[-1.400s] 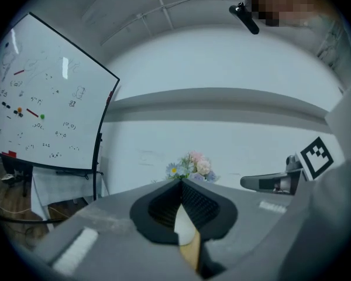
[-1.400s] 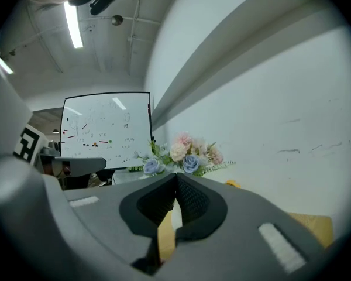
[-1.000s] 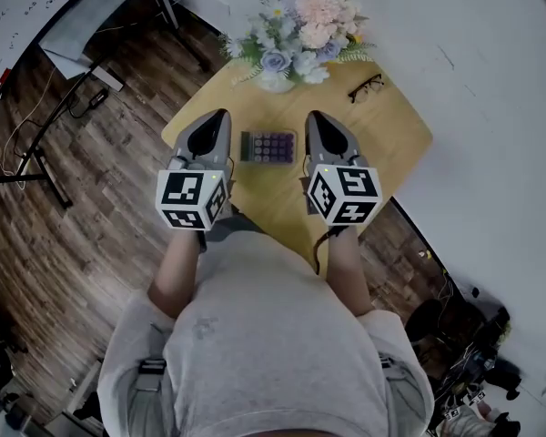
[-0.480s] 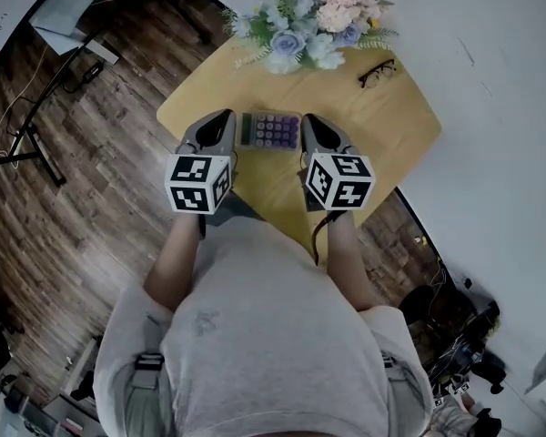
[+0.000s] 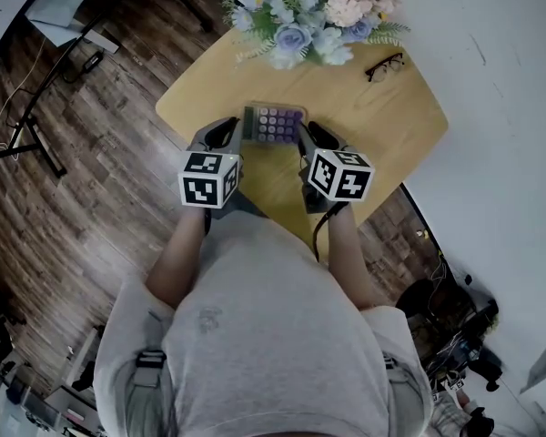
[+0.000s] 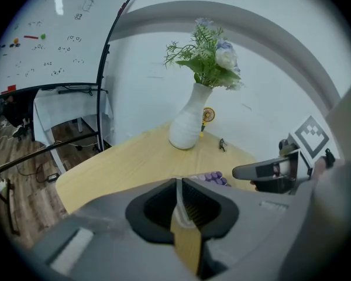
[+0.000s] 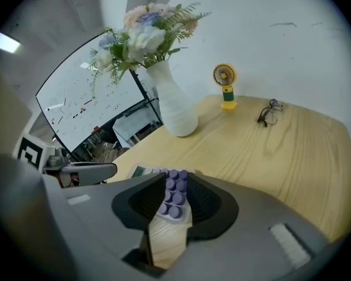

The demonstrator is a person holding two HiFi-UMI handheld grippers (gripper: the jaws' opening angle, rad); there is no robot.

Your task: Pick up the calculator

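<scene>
The calculator (image 5: 273, 124), grey with purple keys and a green display, lies flat on the yellow table (image 5: 382, 126), in front of the vase. My left gripper (image 5: 222, 134) hangs just off its left end, and only a thin slit shows between the jaws in the left gripper view (image 6: 180, 183): it is shut and holds nothing. My right gripper (image 5: 313, 138) is at the calculator's right end. Its jaws have just been opening, and the purple keys (image 7: 174, 195) show in the gap (image 7: 176, 179). The pads do not press on them.
A white vase of flowers (image 5: 314, 16) stands at the table's far edge. Black glasses (image 5: 385, 66) lie at the far right, and a small yellow fan (image 7: 224, 84) stands by the wall. Wooden floor, a whiteboard stand (image 5: 36, 144) and cables lie to the left.
Both grippers have sunk toward the table and moved forward, from short of the calculator to either end of it. The calculator has not moved.
</scene>
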